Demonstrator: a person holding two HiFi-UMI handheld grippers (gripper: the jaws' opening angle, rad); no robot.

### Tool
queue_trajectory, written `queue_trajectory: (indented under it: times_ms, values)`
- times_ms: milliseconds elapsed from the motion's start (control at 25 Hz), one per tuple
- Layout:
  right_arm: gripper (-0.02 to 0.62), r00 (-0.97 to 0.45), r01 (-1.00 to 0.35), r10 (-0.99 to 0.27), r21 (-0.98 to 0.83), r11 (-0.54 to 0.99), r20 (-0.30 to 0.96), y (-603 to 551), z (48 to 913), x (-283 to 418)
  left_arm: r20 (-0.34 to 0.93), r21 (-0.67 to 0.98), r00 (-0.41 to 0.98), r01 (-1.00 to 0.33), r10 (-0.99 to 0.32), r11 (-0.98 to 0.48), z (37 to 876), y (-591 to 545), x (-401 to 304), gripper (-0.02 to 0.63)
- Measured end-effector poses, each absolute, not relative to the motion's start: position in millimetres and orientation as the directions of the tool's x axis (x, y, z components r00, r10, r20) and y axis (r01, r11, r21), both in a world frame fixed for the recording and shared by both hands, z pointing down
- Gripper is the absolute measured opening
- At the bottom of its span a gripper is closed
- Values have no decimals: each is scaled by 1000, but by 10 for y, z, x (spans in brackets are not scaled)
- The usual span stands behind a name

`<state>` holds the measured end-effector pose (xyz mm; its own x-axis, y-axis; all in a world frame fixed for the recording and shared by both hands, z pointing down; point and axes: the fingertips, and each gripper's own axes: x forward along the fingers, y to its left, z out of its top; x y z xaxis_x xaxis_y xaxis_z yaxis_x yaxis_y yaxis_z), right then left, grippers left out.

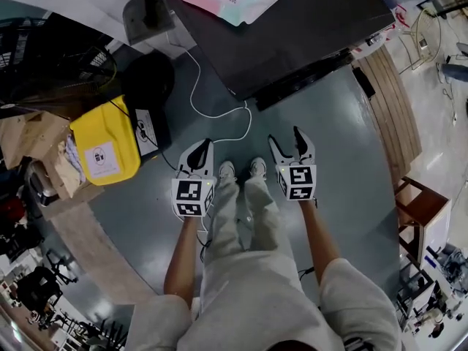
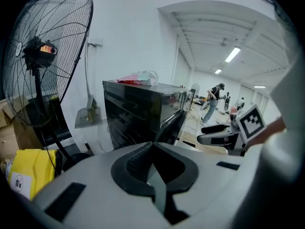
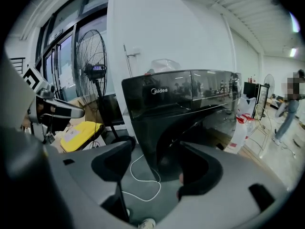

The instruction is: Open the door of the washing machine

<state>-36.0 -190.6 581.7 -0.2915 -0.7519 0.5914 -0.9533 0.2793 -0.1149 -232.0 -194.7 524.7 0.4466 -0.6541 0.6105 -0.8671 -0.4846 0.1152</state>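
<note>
Lettering (image 3: 159,91), seemingly Midea, on washing machine (image 3: 200,104)

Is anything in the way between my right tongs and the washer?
Nothing visible. The right tongs are open and empty, and only floor lies between them and the washer. A white cable lies on the floor farther left.

Floor (image 1: 351,145) bears washing machine (image 1: 292,35) (cable (image 1: 248,123) too).

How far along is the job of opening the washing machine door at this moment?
Nothing is done yet: both tools hang short of the washing machine, touching nothing. In hand: the right tool is open and empty, the left tool shut. Left: reach the door and pull it open.
</note>
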Motion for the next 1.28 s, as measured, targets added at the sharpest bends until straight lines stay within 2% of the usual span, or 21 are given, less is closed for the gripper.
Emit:
queue_trajectory:
  times_ms: [800, 1280]
  values:
    - [324, -213, -976, -768, -93, 197, 604, -1972, 6801, -542, 589, 162, 548, -800, -594, -578, 6214, -2108, -2229, 8]
    - [341, -178, -984, -810, -96, 150, 558, -2361, 7195, -490, 583, 182, 576, -780, -573, -599, 6607, -1965, -2079, 8]
